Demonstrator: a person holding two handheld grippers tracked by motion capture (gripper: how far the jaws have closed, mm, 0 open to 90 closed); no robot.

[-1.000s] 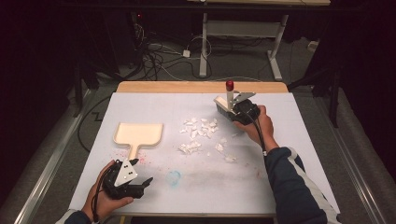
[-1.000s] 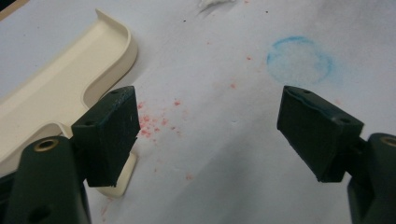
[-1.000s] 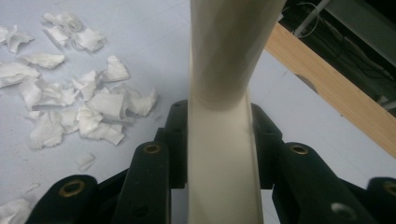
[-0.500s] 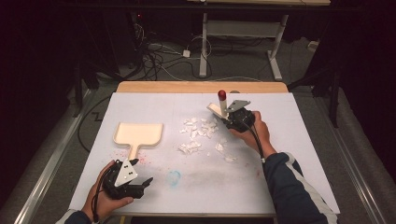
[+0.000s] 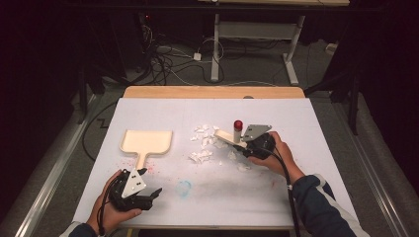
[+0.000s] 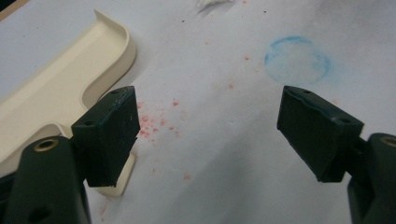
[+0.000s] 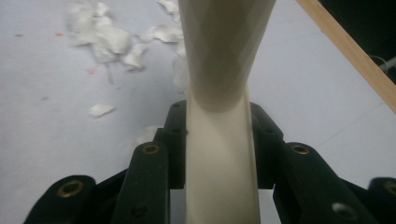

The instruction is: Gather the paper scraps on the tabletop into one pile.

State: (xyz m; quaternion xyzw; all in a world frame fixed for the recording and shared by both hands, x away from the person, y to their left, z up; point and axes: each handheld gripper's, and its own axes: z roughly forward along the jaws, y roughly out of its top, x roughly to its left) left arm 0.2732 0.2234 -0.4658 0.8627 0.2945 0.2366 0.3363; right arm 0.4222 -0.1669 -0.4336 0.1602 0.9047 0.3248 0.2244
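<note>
Jaws of the right gripper (image 5: 240,146) clamp a cream brush (image 7: 219,93), probably to sweep scraps (image 5: 203,143) toward the dustpan (image 5: 147,143); left gripper (image 6: 205,135) jaws gape empty

A: How many dustpans (image 5: 146,142) were on the table (image 5: 321,148)?

B: One, cream-coloured. There was also one cream brush (image 5: 228,136), and one small red-capped thing (image 5: 238,125) beside it; what it was I could not tell.

A: And the white paper scraps (image 5: 203,143)?

B: Too many and too small to count exactly: well over a dozen, in one loose scatter.

A: Grippers?

B: Two, the left gripper (image 5: 144,193) and the right gripper (image 5: 247,146). There was one blue ring mark (image 5: 184,188) as well.
</note>
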